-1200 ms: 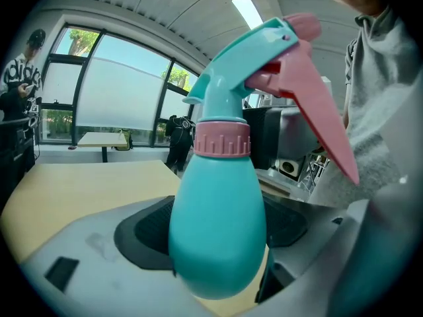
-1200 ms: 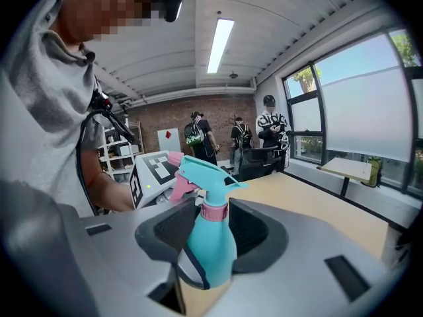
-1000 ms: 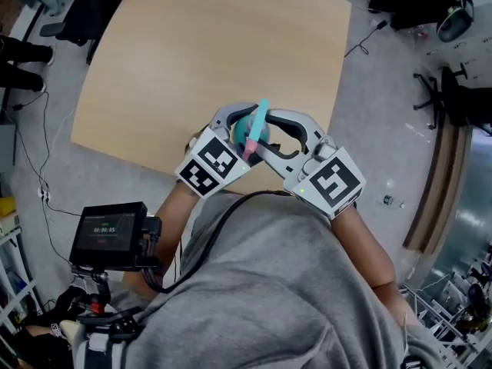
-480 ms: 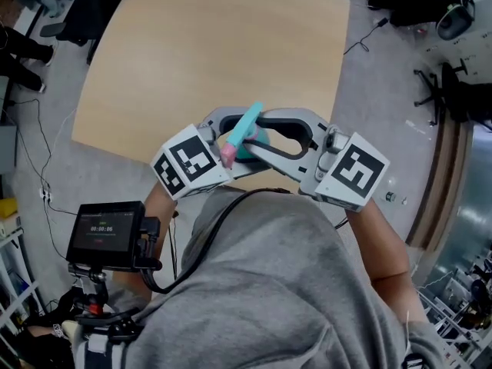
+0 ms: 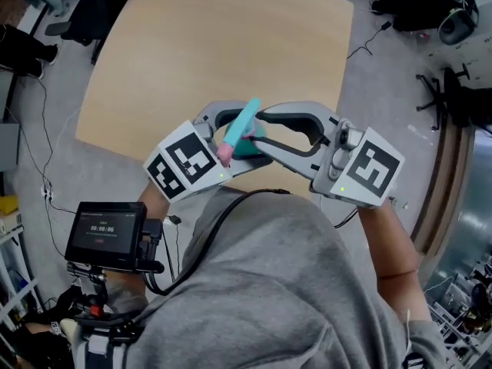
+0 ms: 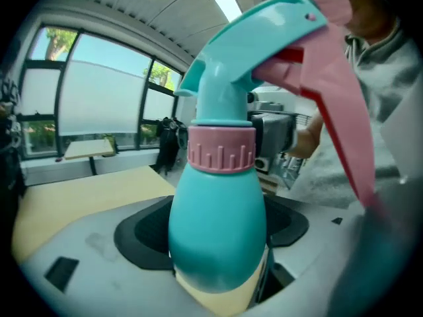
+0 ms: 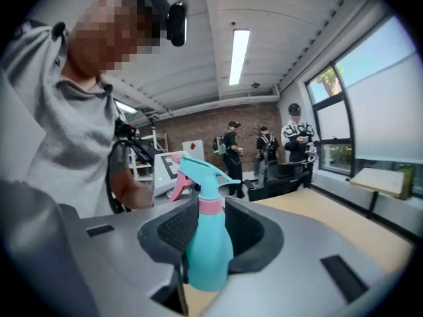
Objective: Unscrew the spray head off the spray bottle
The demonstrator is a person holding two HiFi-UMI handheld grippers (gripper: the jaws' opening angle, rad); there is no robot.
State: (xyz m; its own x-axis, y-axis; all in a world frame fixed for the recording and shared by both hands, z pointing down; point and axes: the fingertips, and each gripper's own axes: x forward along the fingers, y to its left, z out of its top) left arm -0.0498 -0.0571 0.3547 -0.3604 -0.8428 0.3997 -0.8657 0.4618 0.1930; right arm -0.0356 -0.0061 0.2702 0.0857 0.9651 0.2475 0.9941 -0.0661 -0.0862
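Teal spray bottle clamped in left hand-held gripper; right hand-held gripper, shifted rightward, closing round it.

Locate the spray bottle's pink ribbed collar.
Centre of the left gripper view: the pink ribbed collar sits between the teal spray head and the teal bottle body that the left claw grips.

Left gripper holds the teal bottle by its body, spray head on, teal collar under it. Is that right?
Not quite. The collar is pink, not teal; the left gripper view shows it. The left gripper does hold the teal bottle by its body, spray head on.
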